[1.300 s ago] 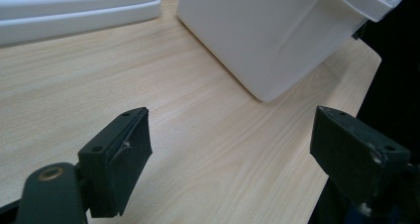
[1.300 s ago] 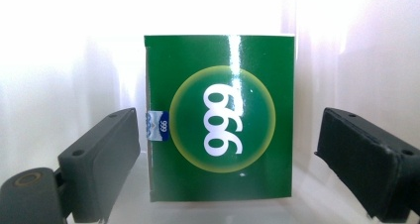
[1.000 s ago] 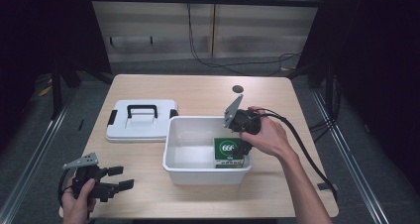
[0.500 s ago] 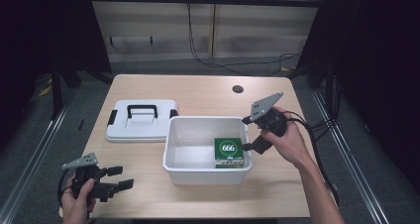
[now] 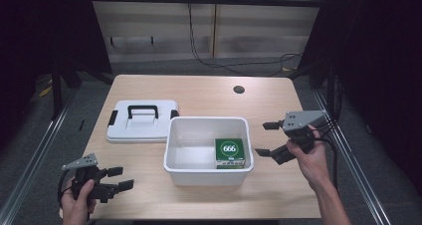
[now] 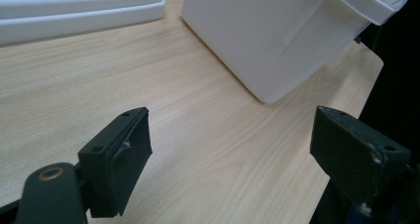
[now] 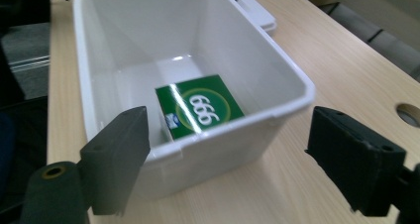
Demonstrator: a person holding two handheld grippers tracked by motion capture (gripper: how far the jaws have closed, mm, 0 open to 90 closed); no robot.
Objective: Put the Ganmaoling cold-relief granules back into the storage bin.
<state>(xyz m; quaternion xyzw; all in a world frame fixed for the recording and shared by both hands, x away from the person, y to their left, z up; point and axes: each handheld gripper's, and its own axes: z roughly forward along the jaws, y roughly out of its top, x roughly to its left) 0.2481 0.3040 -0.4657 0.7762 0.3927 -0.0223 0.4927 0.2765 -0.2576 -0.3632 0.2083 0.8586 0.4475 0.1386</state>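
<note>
Surface [image 5: 199,93] of pale wood carries a white bin [image 5: 208,163] at its middle and, just beside it to the left, a white lid [image 5: 142,123] lying flat; inside the bin, against its right wall, sits the green box [image 5: 230,153] marked 666; a second ago the right tongs [image 5: 267,139] hung over the bin's rim, and now they stand released and empty to its right, so the drop looks done and the lid likely comes next; left tongs [image 5: 119,178] rest released near the front edge.

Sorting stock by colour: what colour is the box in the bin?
Green box, white "666"; right gripper view.
</note>
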